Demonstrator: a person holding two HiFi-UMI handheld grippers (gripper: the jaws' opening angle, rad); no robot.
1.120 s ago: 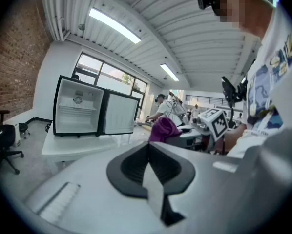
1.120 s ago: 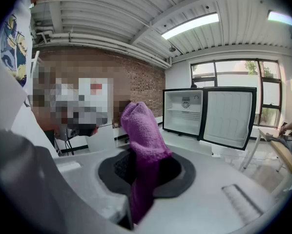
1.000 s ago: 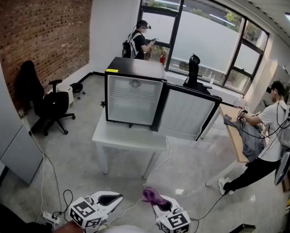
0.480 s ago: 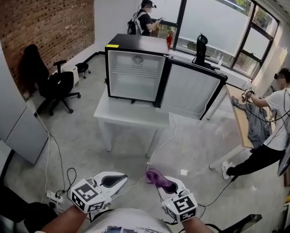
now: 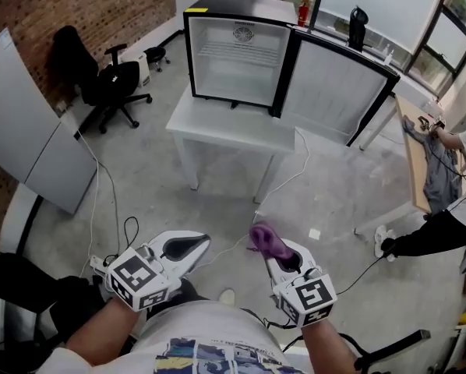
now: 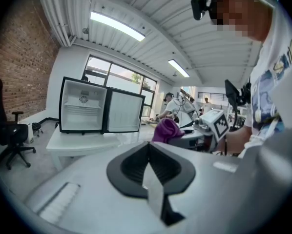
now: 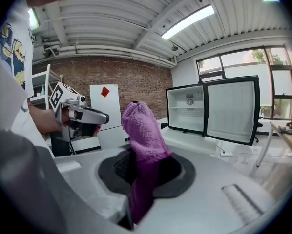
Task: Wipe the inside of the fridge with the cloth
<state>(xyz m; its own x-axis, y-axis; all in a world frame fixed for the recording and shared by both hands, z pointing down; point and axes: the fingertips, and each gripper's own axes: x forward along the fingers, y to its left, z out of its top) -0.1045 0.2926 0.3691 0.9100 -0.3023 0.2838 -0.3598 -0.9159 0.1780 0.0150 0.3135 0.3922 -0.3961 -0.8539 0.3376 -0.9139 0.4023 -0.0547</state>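
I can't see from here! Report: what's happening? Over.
Right gripper shut on purple cloth. Left gripper shut, empty. Fridge open on table, not reached. Cable on floor ahead.

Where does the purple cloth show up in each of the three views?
Head view: purple cloth low, right of centre, at the right gripper tip.
Left gripper view: cloth mid-frame, right of the open fridge.
Right gripper view: cloth centre foreground, between the jaws.
Shared landmark: the open fridge.
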